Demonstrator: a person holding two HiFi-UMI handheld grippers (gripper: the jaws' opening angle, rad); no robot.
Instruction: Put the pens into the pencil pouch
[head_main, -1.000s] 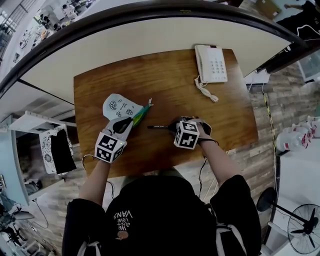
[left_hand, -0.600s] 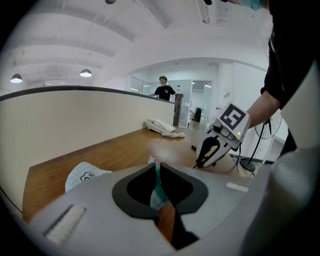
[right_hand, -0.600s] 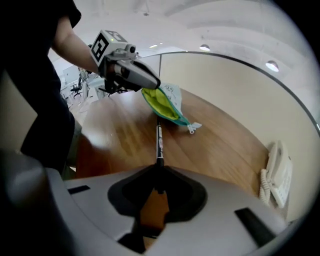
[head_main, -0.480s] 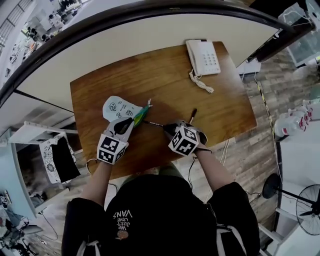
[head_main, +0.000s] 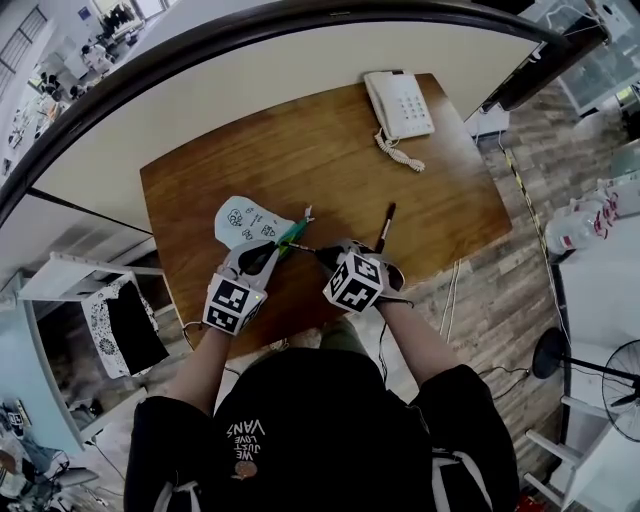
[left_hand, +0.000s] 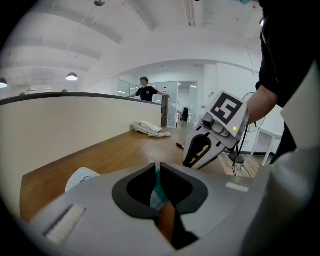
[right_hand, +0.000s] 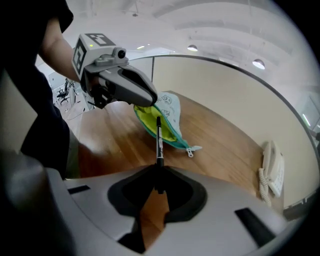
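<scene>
Right gripper (right_hand: 159, 172) jaws clamped on black pen (right_hand: 159, 140), tip at pencil pouch (right_hand: 171, 111) open mouth. Left gripper (left_hand: 156, 172) jaws nearly closed, pinching pouch's teal zipper edge.

A: Surface (head_main: 330, 150)?
B: Wood, smooth, slight sheen.
A: Pouch (right_hand: 169, 111)?
B: Soft matt cloth, plastic-looking zip. Pen (right_hand: 159, 142): matt black plastic.
A: Tools?
B: Left tool (left_hand: 157, 172) & right tool (right_hand: 159, 175): smooth grey plastic, matt black pads. Phone (head_main: 400, 103): smooth white plastic.
</scene>
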